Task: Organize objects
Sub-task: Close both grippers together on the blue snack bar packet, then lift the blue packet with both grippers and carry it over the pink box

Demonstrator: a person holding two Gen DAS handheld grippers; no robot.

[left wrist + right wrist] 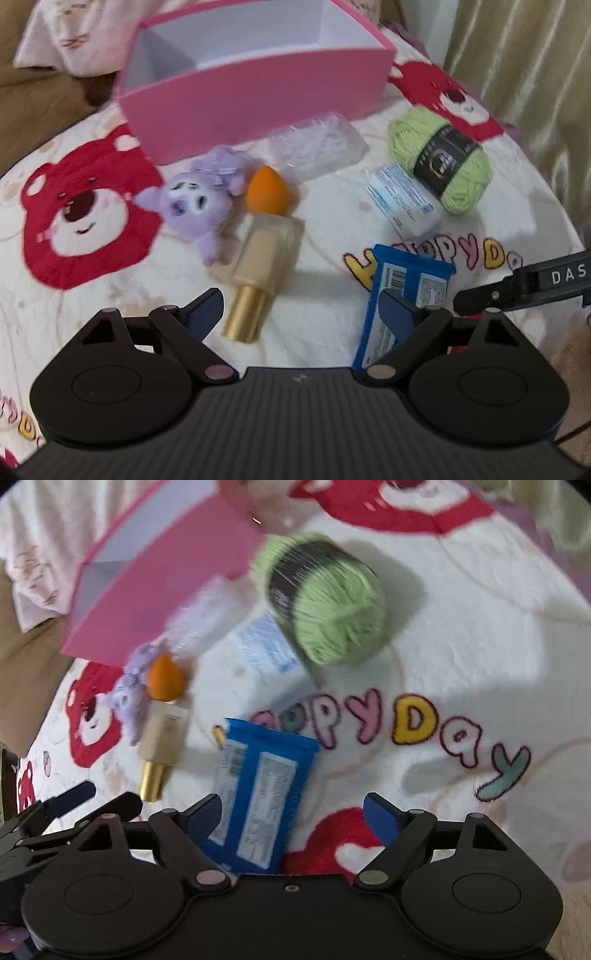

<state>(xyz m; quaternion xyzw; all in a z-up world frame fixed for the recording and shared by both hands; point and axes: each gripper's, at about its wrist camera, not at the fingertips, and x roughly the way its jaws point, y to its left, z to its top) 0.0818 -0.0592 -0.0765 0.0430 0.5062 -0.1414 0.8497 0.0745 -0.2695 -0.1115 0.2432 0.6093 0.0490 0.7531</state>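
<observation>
Left wrist view: we see left gripper (301,314) spread wide, nothing pinched, above gold-capped bottle (264,258); orange sponge (266,190), purple plush (201,201), green yarn (441,160) lie before pink box (258,92); right wrist view: right gripper (293,814) spread, blue packet (260,794) between its jaws, unpinched.

Light: I read soft, even indoor brightness.
Shadows: broad grey patches on the blanket (461,635).
Blur: right view smeared, yarn (332,602) streaked.
Edges: fisheye bending, dark corners.
</observation>
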